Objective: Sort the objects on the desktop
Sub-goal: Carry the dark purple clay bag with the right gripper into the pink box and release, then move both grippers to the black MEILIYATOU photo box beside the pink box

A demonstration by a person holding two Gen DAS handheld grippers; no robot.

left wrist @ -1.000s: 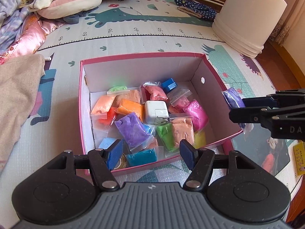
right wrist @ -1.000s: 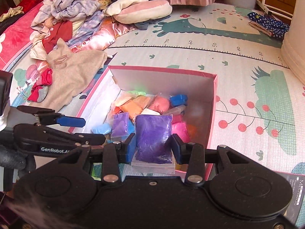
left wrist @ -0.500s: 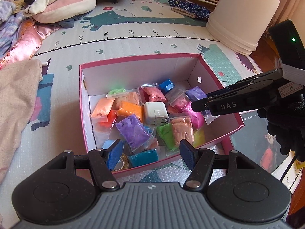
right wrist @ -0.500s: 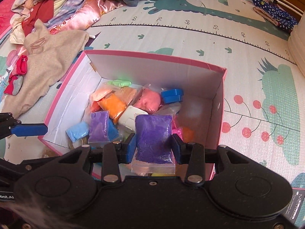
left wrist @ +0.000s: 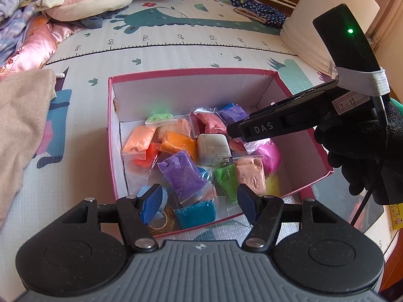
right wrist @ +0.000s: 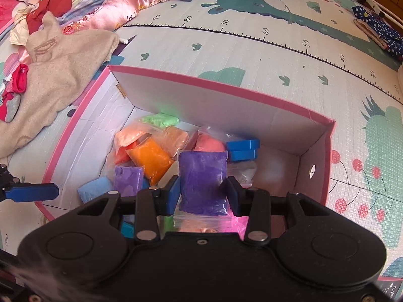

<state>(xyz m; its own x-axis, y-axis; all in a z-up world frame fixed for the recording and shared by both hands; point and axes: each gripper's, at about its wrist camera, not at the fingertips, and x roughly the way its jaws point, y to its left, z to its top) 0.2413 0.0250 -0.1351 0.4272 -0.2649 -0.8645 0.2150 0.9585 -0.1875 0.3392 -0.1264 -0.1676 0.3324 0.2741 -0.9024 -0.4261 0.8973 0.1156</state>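
Holding the purple clay bag (right wrist: 202,181) in my right tool (right wrist: 203,195), I judge it light and soft: a thin zip pouch of squashy filling that gives under the pads and could slide on its slick plastic. The jaws pinch its lower half, just above the clear sealed strip; that thick middle looks the best place to hold. It hangs over the pink cardboard box (right wrist: 219,86), above other coloured bags, two blue blocks (right wrist: 243,149) and, nearer the box's middle, a white charger (left wrist: 213,149). My left tool (left wrist: 199,200) hovers wide open and empty at the box's near edge. Readable writing: "DAS" on the right tool's side, and ruler numbers 90 down to 20 printed on the floor play mat (right wrist: 252,50).
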